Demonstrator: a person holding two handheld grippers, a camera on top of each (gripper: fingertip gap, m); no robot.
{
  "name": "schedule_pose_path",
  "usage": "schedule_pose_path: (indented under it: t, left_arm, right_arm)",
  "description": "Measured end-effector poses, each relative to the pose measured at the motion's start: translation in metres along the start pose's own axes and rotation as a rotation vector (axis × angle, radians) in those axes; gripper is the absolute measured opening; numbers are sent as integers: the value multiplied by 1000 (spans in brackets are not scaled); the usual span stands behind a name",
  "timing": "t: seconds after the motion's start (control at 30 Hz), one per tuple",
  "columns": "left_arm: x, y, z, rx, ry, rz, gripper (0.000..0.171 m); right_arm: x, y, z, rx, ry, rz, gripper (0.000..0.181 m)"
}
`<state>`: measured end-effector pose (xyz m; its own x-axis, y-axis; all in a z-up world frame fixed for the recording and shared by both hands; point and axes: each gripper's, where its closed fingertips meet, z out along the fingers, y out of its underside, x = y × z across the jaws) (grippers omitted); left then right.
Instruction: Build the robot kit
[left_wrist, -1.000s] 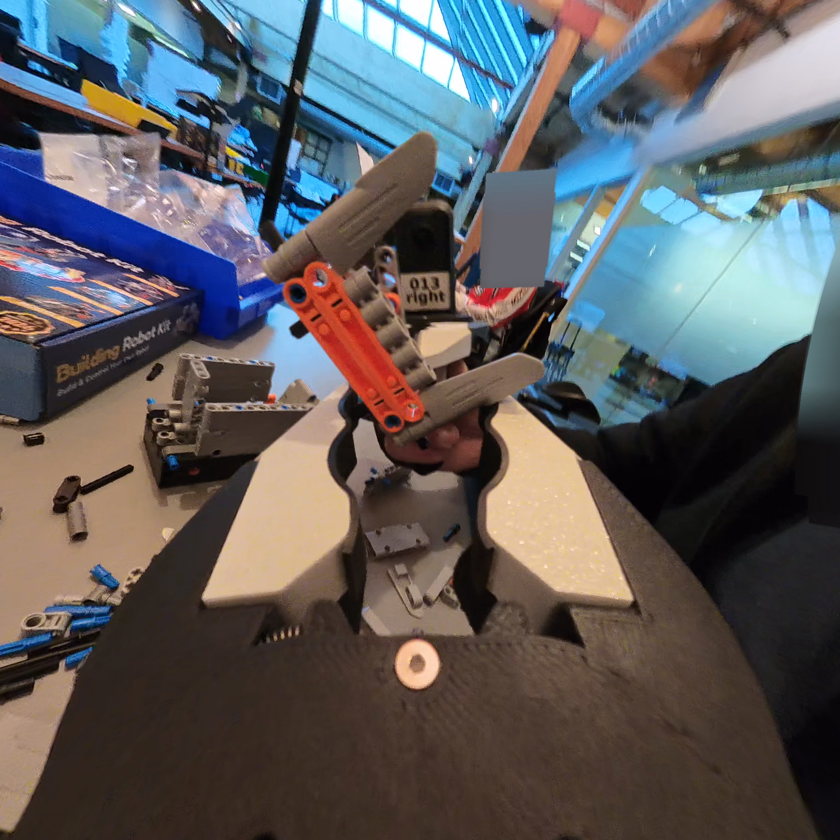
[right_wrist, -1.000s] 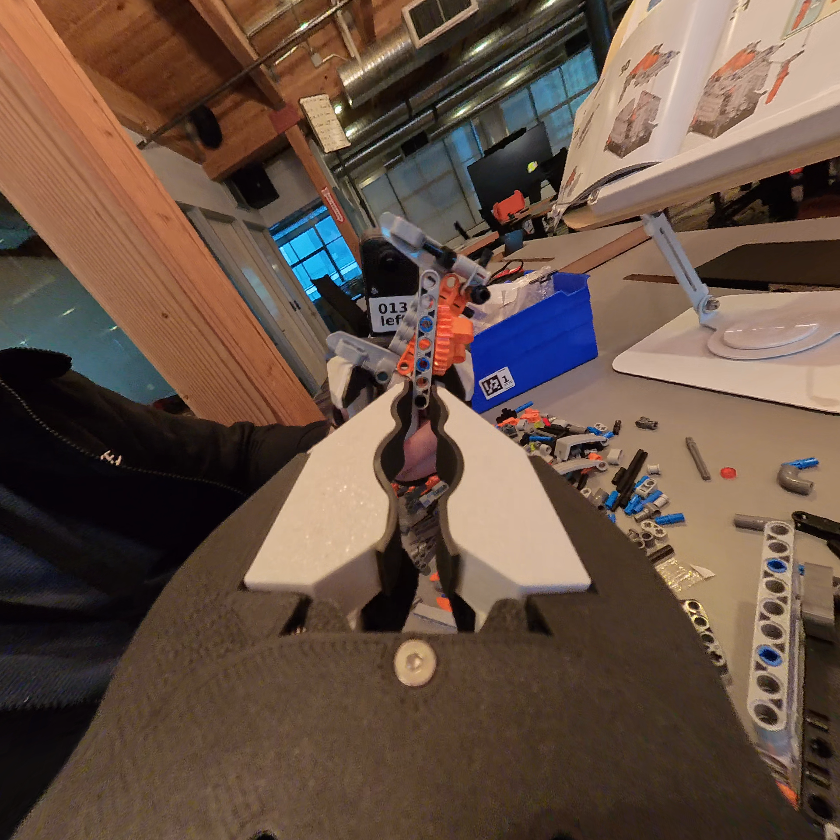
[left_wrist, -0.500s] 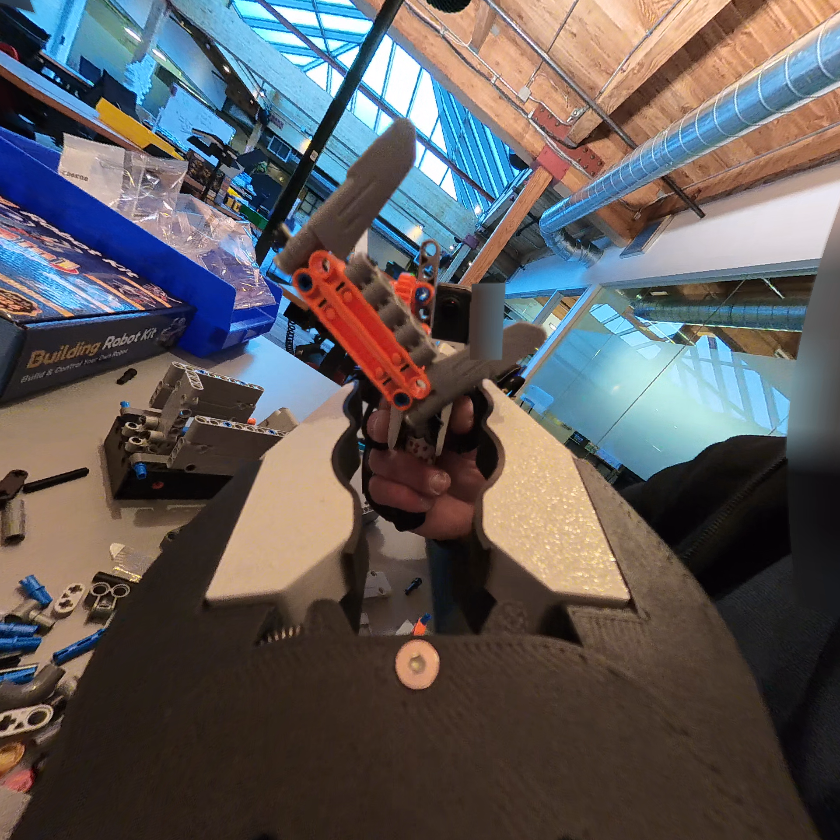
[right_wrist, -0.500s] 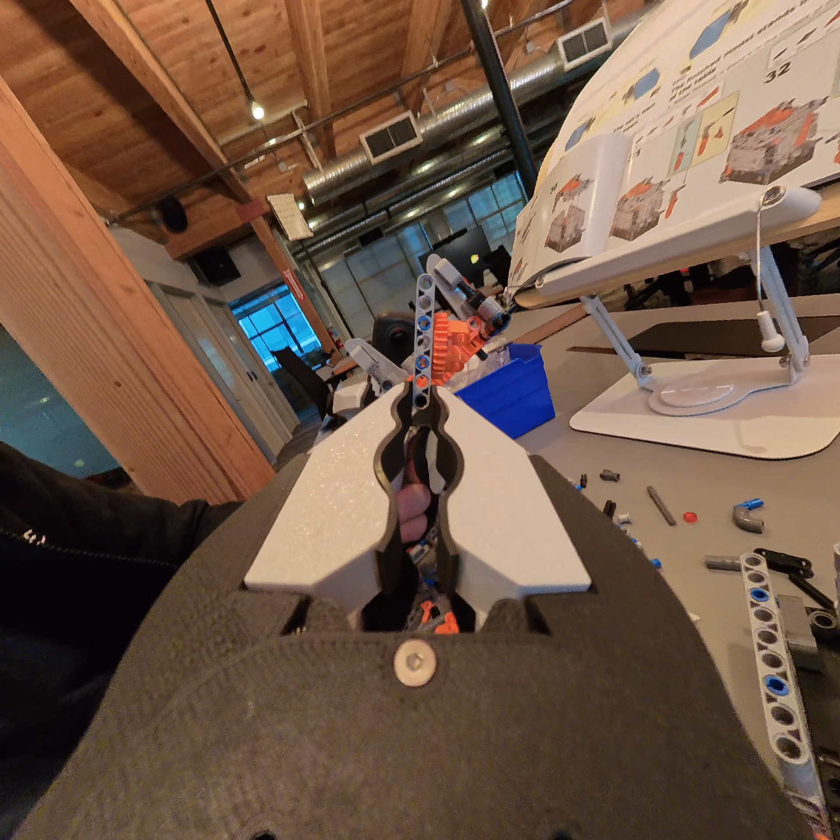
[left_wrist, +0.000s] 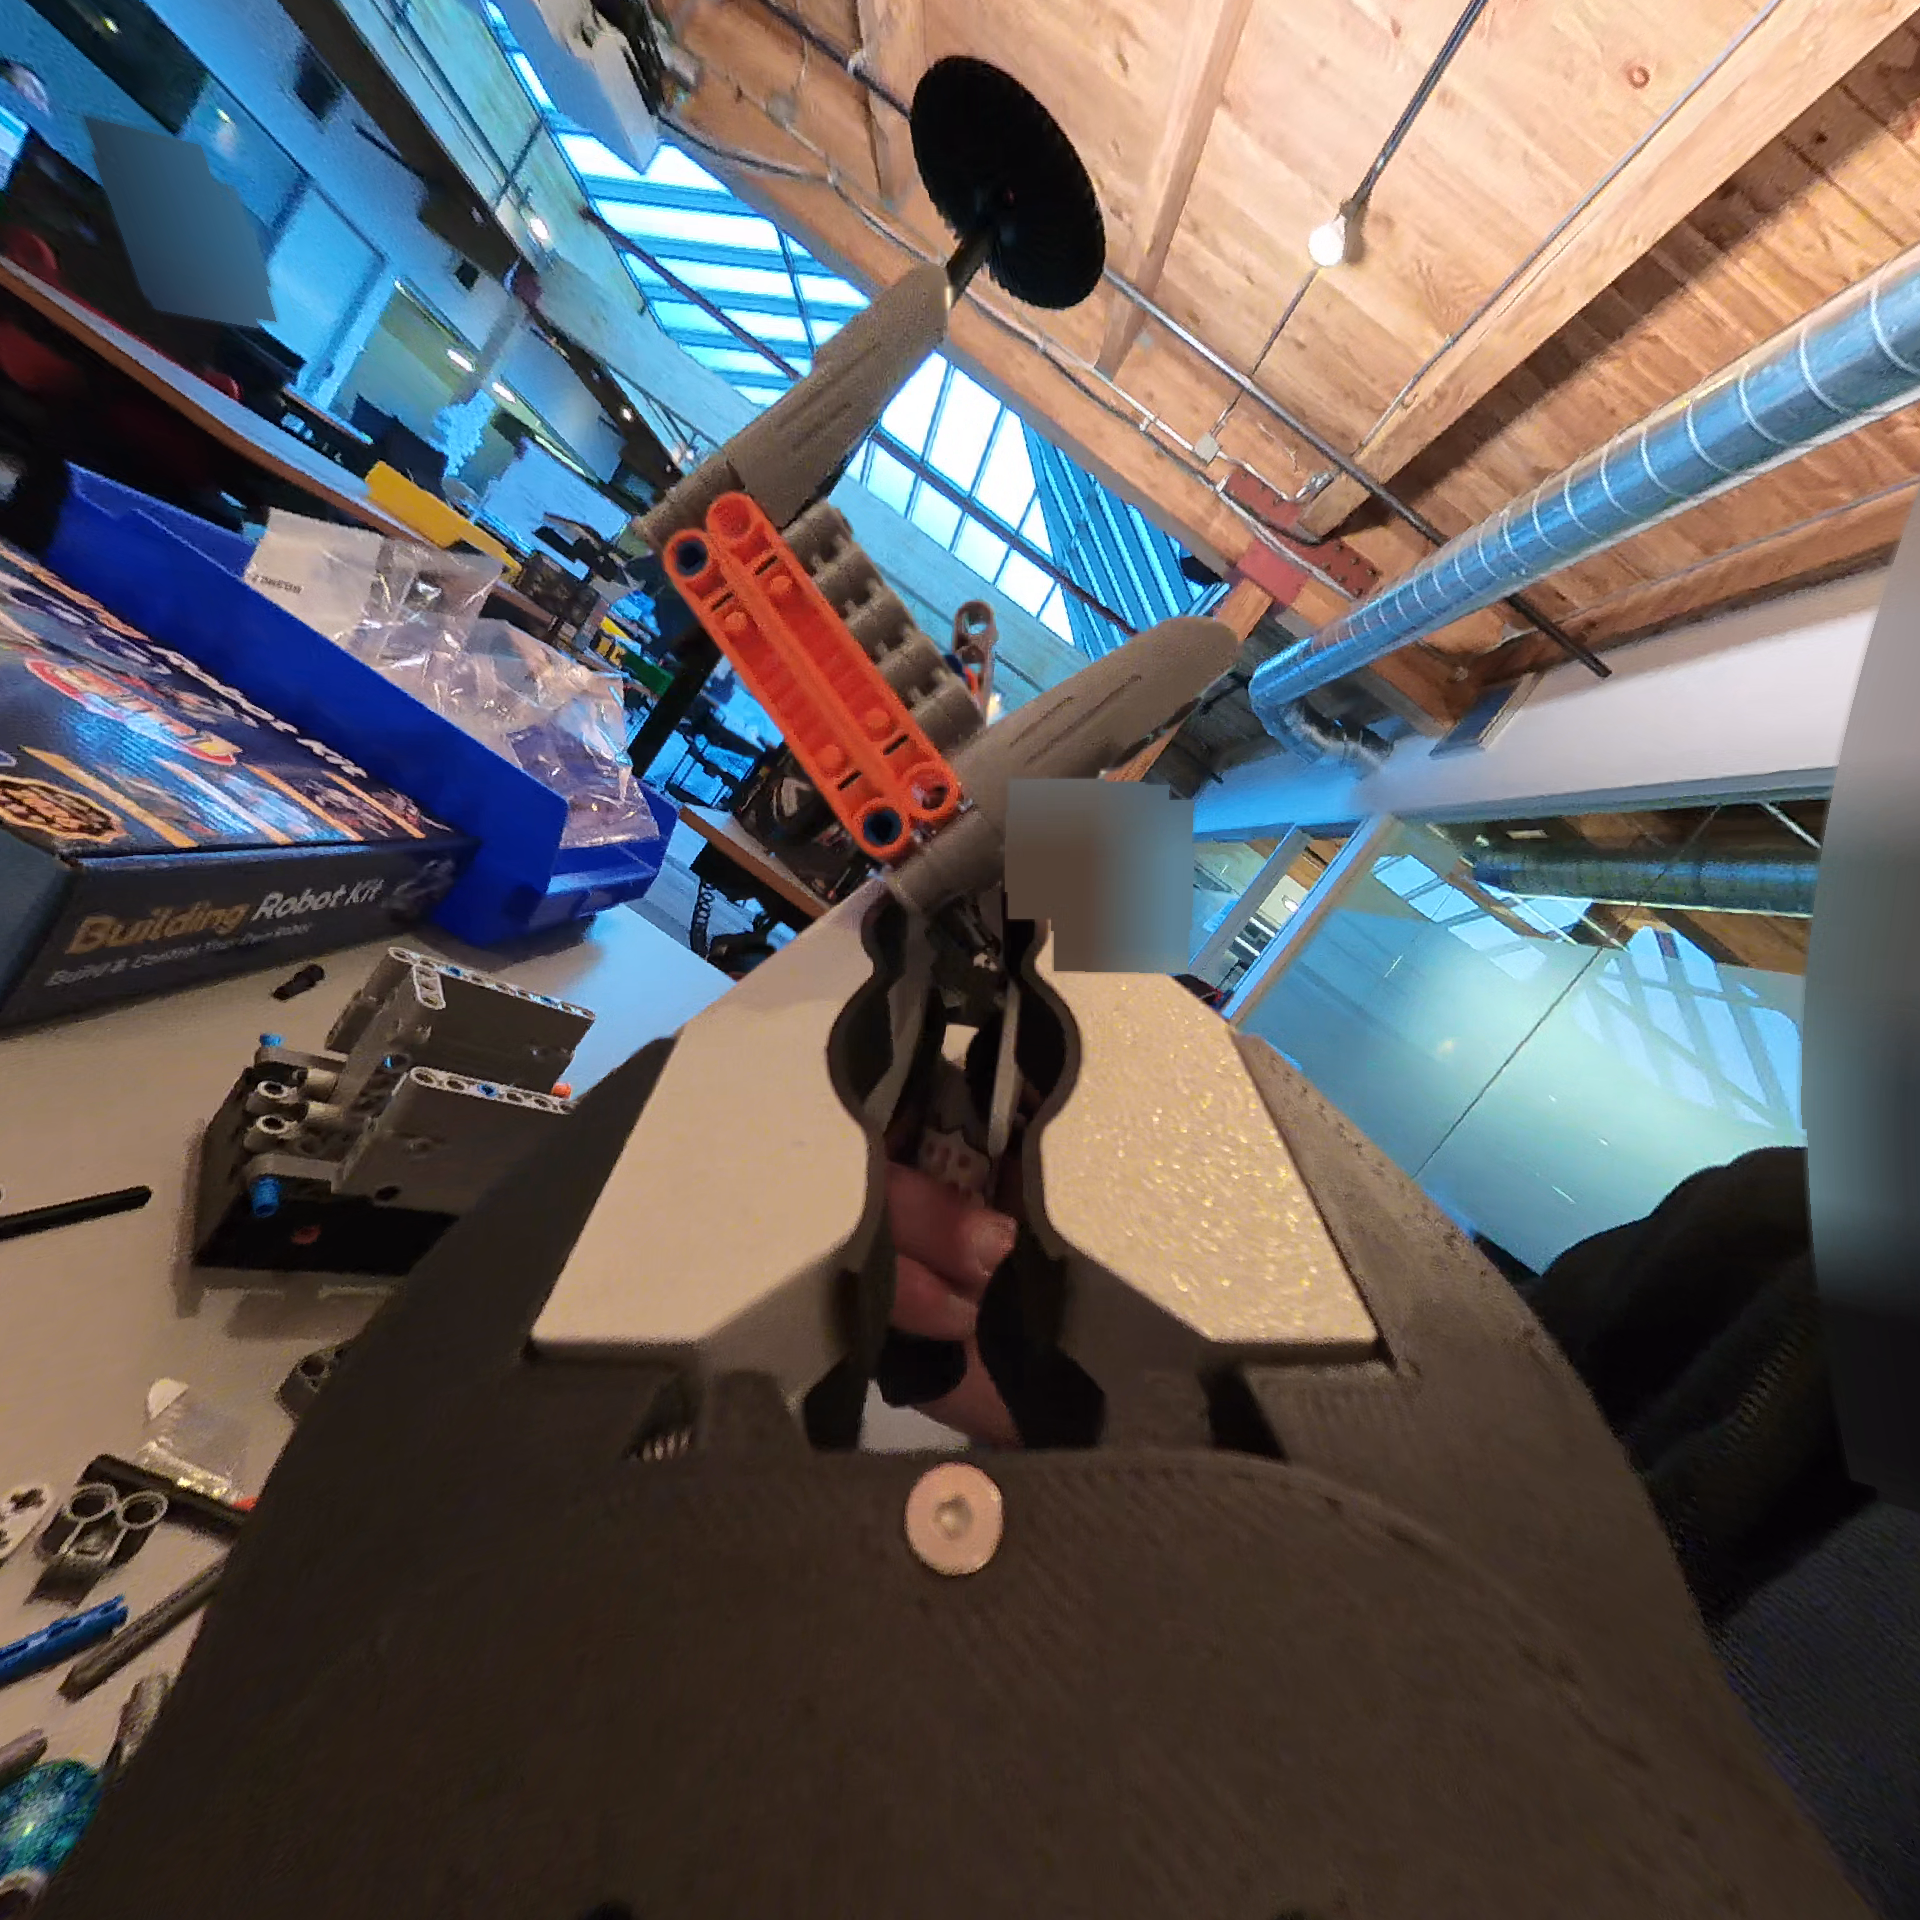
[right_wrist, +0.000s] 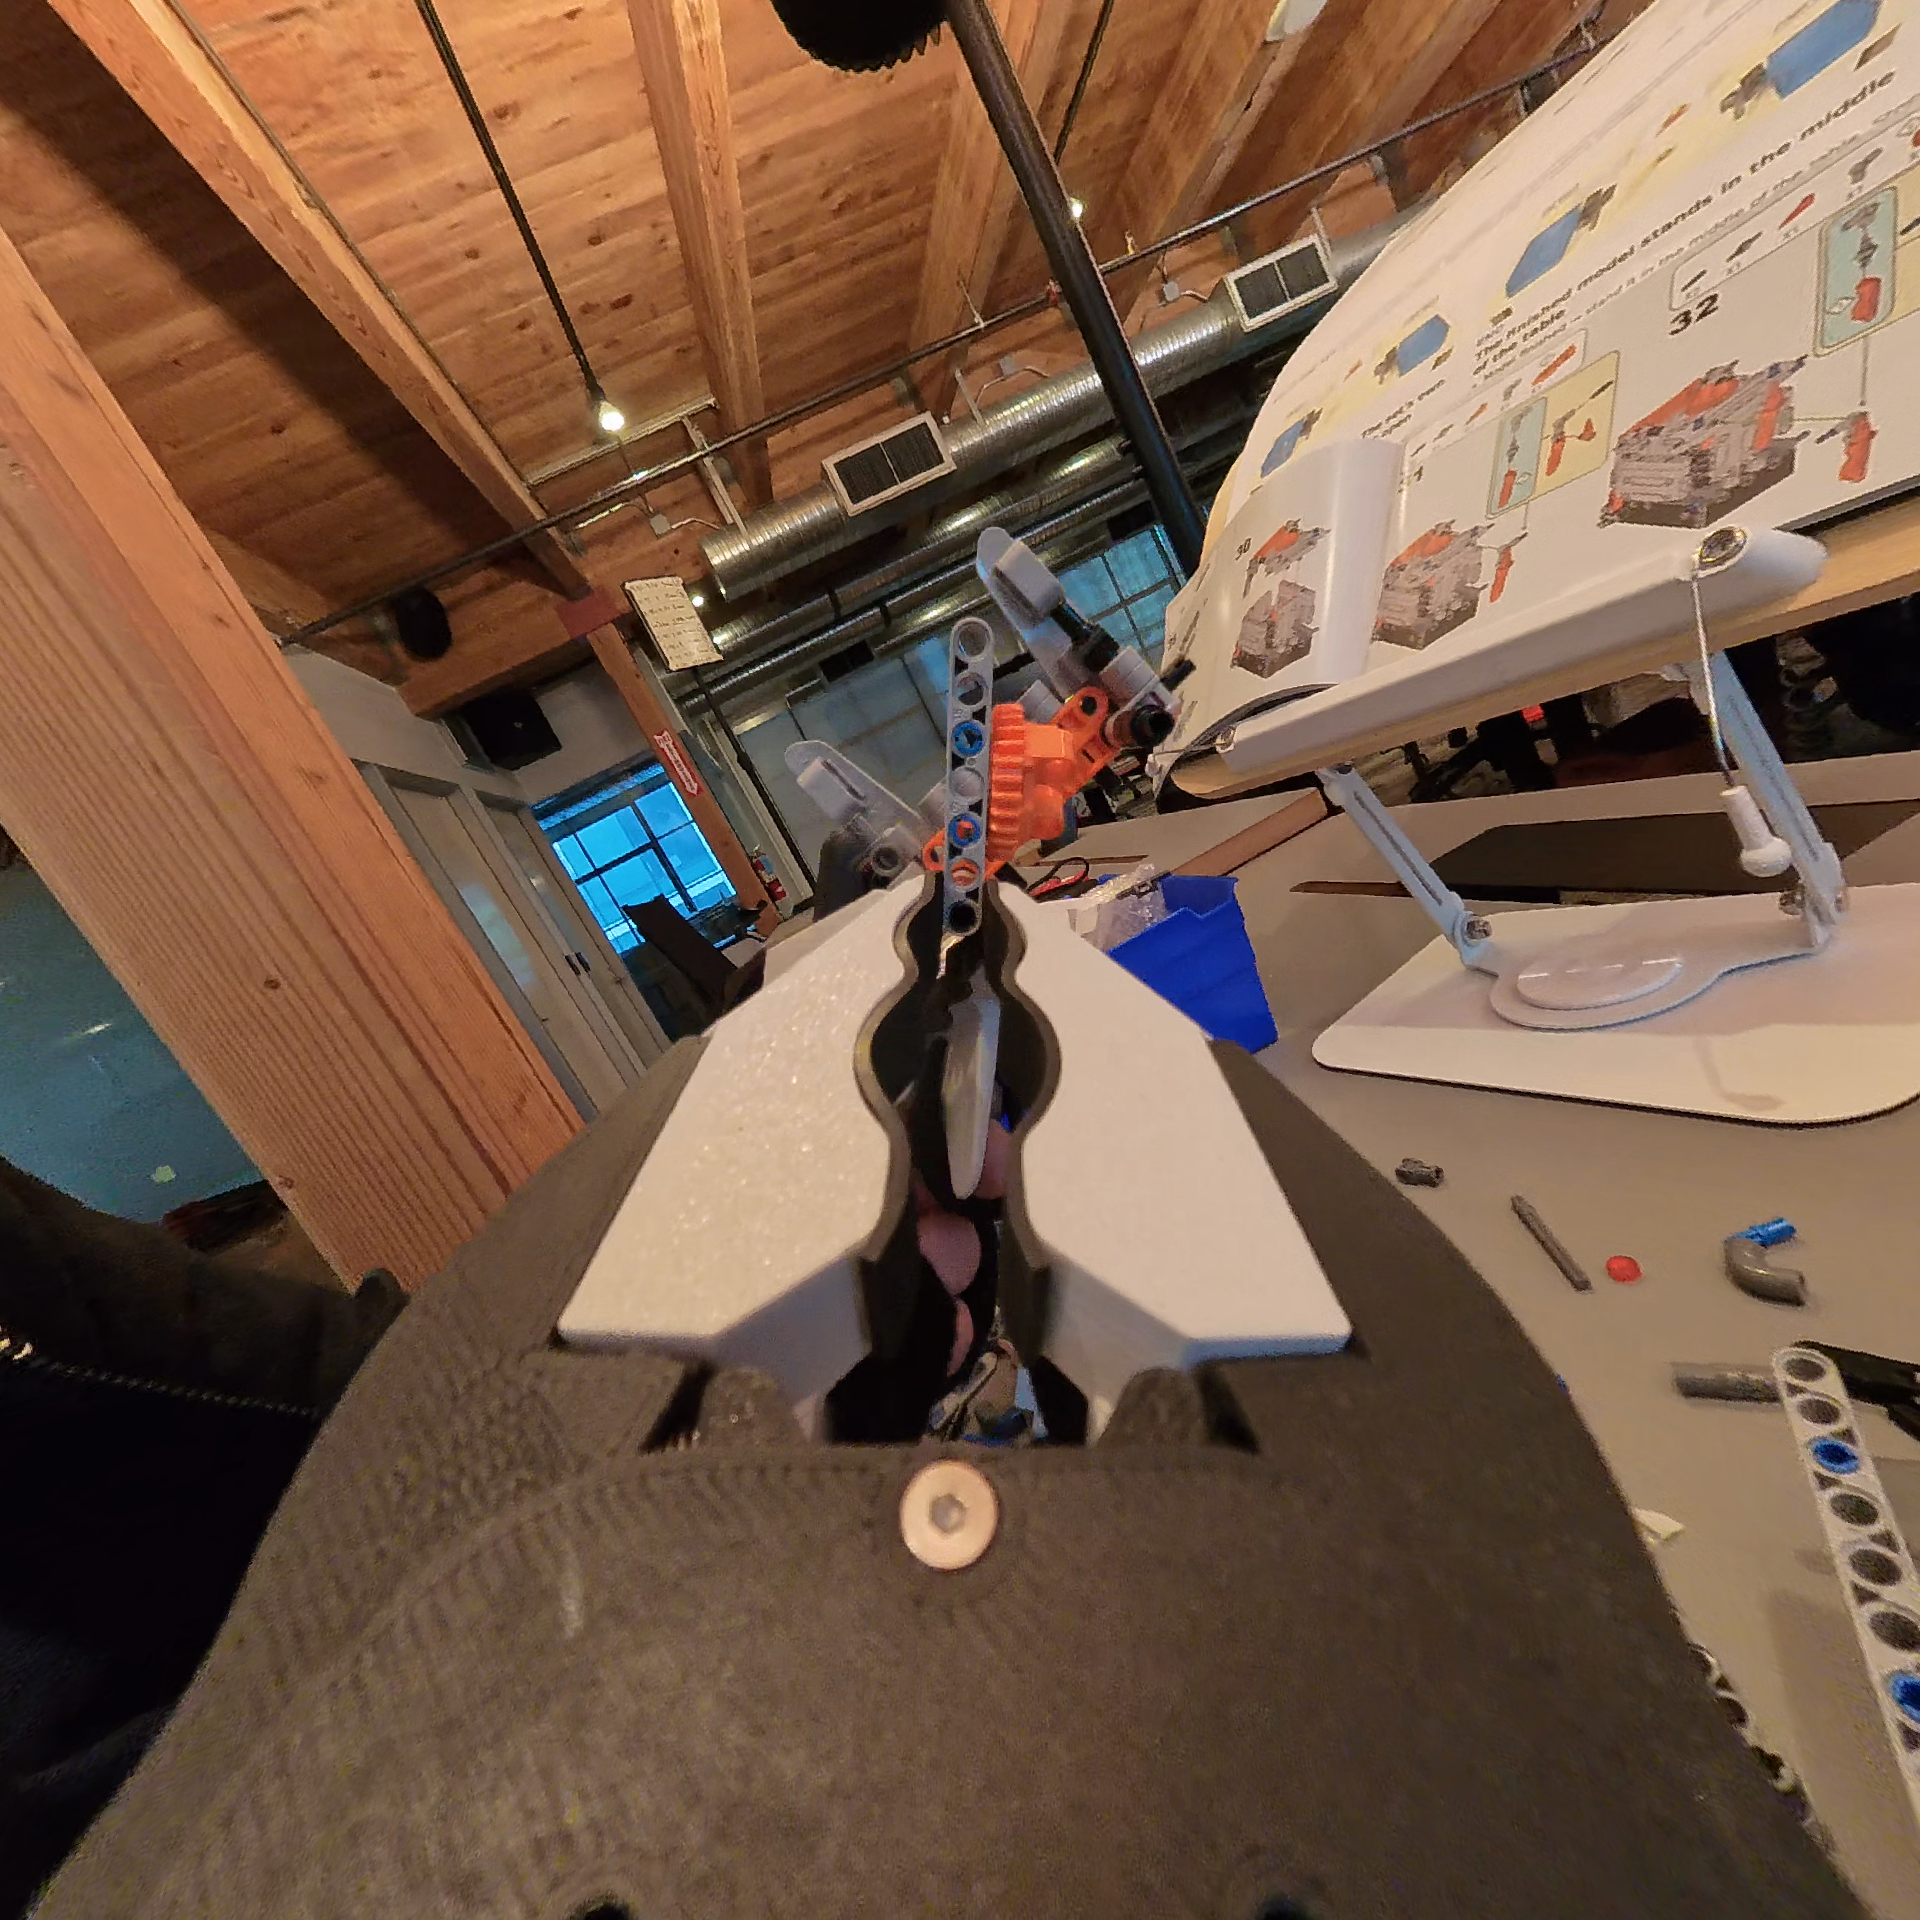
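Model: a small brick build (left_wrist: 831, 665) of two orange beams, a grey toothed block and two grey fins, held up in the air between both grippers, above the table edge.
Same model, other side: a thin grey holed beam (right_wrist: 966, 769) standing upright, with an orange gear (right_wrist: 1023, 774) just beside it.
Left gripper: (left_wrist: 951, 935) fingers nearly closed, tips pinching the lower end of the model just under the orange beams.
Right gripper: (right_wrist: 961, 914) fingers drawn close together, tips clamped on the bottom of the grey holed beam.
Hand: a gloved hand (left_wrist: 945, 1278) shows through the gap between the left fingers, behind the model.
Table left of the model: a grey and black half-built block (left_wrist: 384, 1122), a dark kit box (left_wrist: 208, 831), a blue bin (left_wrist: 343, 707) with clear bags, loose small parts.
Table right of the model: a white stand (right_wrist: 1621, 987) holding an open instruction booklet (right_wrist: 1558, 416), a few scattered pins, a long white holed beam (right_wrist: 1860, 1538) near the edge.
Overhead: wooden ceiling beams and silver ducts.
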<state>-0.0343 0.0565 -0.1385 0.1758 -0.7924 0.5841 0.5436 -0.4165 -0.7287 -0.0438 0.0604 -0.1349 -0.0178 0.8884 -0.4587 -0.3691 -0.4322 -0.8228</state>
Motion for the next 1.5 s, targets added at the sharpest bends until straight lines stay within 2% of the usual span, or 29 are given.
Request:
schedule_pose_path:
  t: [0.4, 0.63, 0.97, 1.37, 1.5]
  left_arm:
    - [0, -6, 3, 109, -4, -53, 14]
    - [1, -21, 1, 194, -19, -65, 15]
    - [-4, -19, -3, 169, -50, -76, 4]
    - [-10, -16, -9, 161, -62, -113, 3]
    - [-9, -14, -9, 142, -103, -33, 3]
  right_arm:
    - [0, -4, -1, 54, 3, 39, 5]
    - [-3, -1, 6, 87, 5, 48, 5]
    - [-3, 6, 8, -19, 43, -43, 4]
    - [1, 17, 7, -155, 166, -233, 3]
    - [2, 17, 7, -107, 125, -132, 5]
